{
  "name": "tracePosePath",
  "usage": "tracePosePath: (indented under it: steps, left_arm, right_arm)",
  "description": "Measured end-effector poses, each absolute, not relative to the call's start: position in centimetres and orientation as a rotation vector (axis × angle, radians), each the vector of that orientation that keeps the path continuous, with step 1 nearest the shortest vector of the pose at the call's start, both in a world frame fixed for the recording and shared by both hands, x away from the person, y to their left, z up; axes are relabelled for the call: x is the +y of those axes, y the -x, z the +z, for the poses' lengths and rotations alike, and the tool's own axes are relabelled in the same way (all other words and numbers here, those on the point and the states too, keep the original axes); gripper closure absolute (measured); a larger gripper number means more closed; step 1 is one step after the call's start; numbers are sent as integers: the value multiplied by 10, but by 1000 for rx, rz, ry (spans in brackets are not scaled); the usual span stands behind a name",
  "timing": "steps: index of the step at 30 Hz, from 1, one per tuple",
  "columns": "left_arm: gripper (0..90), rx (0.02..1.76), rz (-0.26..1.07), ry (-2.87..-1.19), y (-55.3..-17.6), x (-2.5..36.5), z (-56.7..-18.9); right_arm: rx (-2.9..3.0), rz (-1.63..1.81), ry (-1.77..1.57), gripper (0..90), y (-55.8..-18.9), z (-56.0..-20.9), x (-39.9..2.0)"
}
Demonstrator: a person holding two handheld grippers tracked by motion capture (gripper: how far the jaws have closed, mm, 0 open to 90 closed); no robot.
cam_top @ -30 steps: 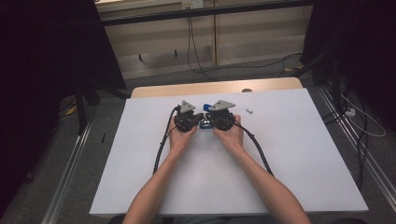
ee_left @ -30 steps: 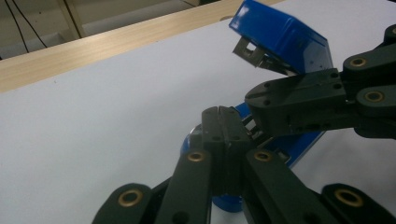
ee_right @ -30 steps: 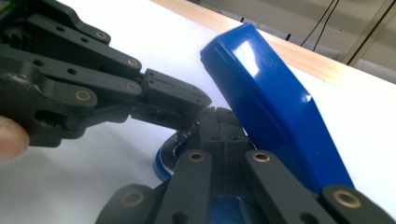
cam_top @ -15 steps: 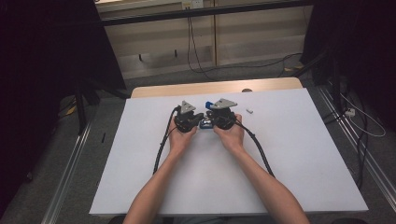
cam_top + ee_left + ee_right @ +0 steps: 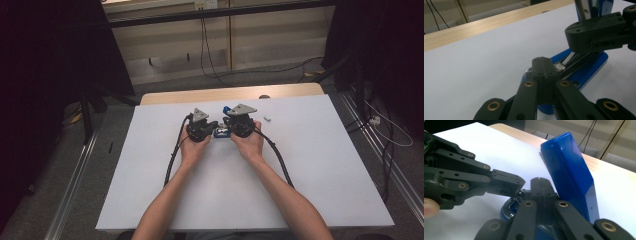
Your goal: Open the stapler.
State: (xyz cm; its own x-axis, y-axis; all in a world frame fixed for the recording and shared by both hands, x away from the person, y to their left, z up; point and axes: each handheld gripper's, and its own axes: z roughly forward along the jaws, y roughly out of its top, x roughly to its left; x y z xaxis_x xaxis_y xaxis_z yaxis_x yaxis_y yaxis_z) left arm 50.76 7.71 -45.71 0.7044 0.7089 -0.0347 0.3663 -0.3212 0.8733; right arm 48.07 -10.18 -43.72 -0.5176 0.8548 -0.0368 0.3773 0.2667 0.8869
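Little has moved: both hands stay at the stapler [image 5: 221,133] between them. Left tool [image 5: 541,60] and right tool [image 5: 541,180] closed, empty; lid raised, base lying left-right.

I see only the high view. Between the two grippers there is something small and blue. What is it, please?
Observer: A blue stapler; the right gripper view shows its top arm swung up.
Operator: Are the left gripper's jaws open?
Observer: No, the left gripper is shut, with its tips close to the stapler.
Operator: And the right one?
Observer: The right gripper is shut too, with nothing between its jaws.
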Motion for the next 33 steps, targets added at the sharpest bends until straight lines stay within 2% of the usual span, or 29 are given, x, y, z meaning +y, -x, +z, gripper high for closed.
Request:
tracePosePath:
  steps: [33]
  left_arm:
    - [900, 799, 463, -1956, -507, 77, -457]
  right_arm:
    - [1986, 1172, -1129, 900, -477, -424, -128]
